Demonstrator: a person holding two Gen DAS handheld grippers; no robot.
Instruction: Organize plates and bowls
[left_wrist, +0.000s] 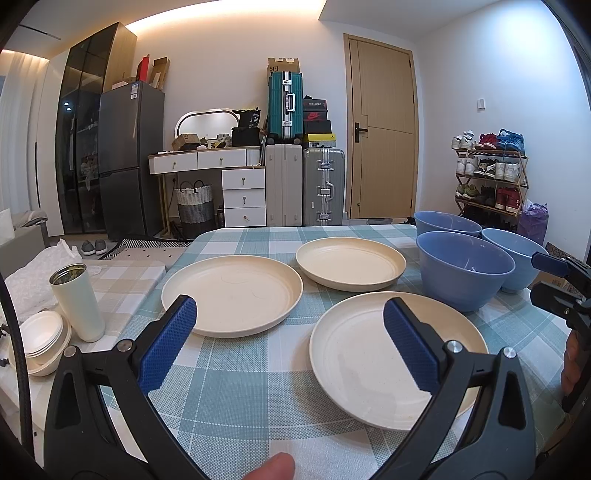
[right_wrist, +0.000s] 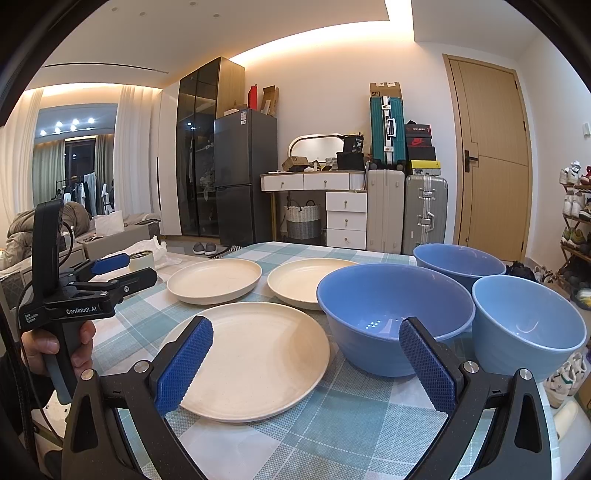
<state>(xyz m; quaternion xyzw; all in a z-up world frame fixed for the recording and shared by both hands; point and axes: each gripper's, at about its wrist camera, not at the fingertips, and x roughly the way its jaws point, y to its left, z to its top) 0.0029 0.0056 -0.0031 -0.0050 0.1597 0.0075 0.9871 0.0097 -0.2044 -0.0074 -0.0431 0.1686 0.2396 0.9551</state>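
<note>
The table (right_wrist: 258, 443), under a teal-and-white checked cloth, carries everything, with nothing stacked yet. Largest on it are three cream plates: the nearest plate (left_wrist: 369, 369) sits at six o'clock of the group, the left plate (left_wrist: 232, 295) at ten o'clock and the far plate (left_wrist: 351, 267) at twelve. Three blue bowls cluster at two o'clock of the plates: the near bowl (right_wrist: 388, 314) just beside the nearest plate, the right bowl (right_wrist: 524, 325) next to it, the far bowl (right_wrist: 458, 262) behind both.

The left gripper (left_wrist: 290, 328) hangs above the gap between the left and nearest plates, jaws spread wide and empty. The right gripper (right_wrist: 306, 354) hovers over the nearest plate's right rim, likewise wide apart and holding nothing.

The step in hand looks like a first pick. To do it well, I would lower one pad under a plate's raised rim at its near edge, pinch firmly, lift level, then set it squarely onto another plate so the rims nest.
</note>
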